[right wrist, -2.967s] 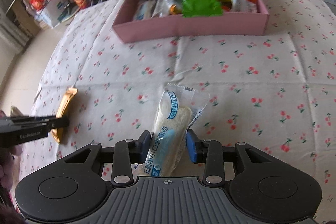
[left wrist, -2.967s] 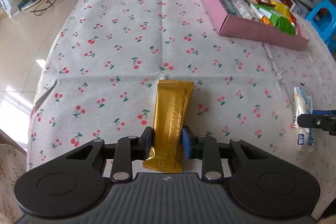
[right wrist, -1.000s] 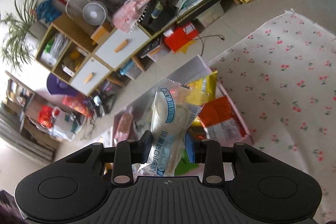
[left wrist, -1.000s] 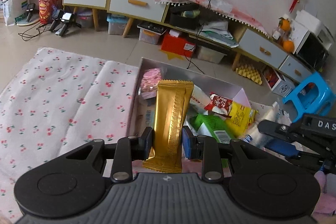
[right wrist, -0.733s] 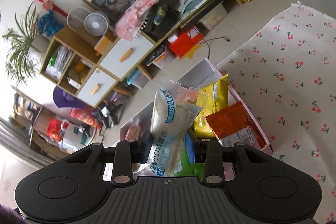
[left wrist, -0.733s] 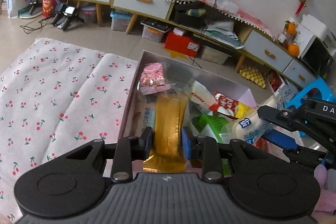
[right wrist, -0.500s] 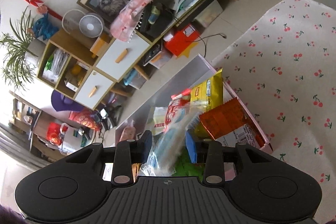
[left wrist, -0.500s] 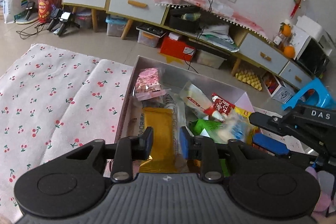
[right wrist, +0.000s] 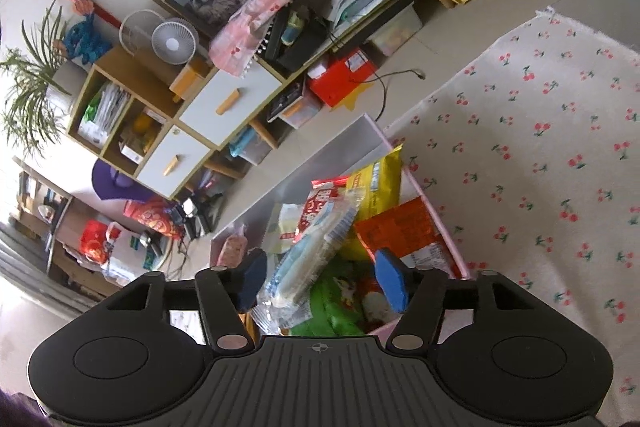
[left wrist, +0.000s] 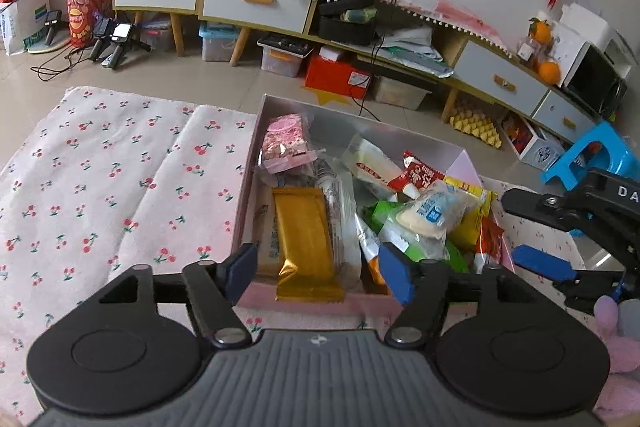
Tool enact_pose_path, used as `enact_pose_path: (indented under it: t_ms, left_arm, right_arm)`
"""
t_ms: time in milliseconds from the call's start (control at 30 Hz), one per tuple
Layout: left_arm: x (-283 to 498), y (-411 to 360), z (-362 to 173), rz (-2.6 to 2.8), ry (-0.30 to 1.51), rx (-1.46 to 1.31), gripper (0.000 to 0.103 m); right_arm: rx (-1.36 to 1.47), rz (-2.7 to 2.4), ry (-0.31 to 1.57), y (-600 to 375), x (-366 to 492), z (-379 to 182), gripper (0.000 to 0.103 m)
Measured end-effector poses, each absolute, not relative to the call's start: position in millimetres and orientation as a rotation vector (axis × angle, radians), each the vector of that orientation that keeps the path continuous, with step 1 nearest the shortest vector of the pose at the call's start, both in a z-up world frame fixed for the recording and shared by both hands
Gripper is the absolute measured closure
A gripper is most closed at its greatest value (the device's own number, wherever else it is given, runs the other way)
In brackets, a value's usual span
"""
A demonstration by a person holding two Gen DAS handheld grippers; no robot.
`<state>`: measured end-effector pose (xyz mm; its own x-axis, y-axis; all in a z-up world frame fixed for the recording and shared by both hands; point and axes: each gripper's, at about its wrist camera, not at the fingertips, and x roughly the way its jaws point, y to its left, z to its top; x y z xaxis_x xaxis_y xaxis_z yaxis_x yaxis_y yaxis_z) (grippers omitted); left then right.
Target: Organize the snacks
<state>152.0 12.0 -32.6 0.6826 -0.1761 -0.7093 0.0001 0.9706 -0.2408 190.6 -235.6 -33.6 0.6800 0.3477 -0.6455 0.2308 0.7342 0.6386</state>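
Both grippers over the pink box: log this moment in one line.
left gripper: jaws opening, gold packet in pink box | right gripper: jaws opening, bread packet on pile

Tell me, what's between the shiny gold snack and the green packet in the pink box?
In the left wrist view, a clear plastic-wrapped snack lies between the gold snack and the green packet, inside the pink box.

A gold packet lies in the pink box on white cloth printed with red cherries.
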Motion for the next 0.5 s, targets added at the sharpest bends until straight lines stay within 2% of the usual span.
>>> enact_pose_path:
  t_ms: [133,367,500]
  left_arm:
    - [144.5,16.2,-30.7,-0.092,0.827,-0.205,0.029]
    - [125.6,17.5,-26.2,-0.066,0.813,-0.093,0.019]
    - [113.2,17.0,-23.0,-0.066,0.816,-0.055,0.013]
  right_arm:
    - [0.691,0.081,0.85,-238.5,182.7,-25.9,0.035]
    - [0.555,0.132,0.852,-234.3,161.0,-9.2,0.022]
    - [0.466,0.157,0.852,-229.6,145.9,-1.3,0.02]
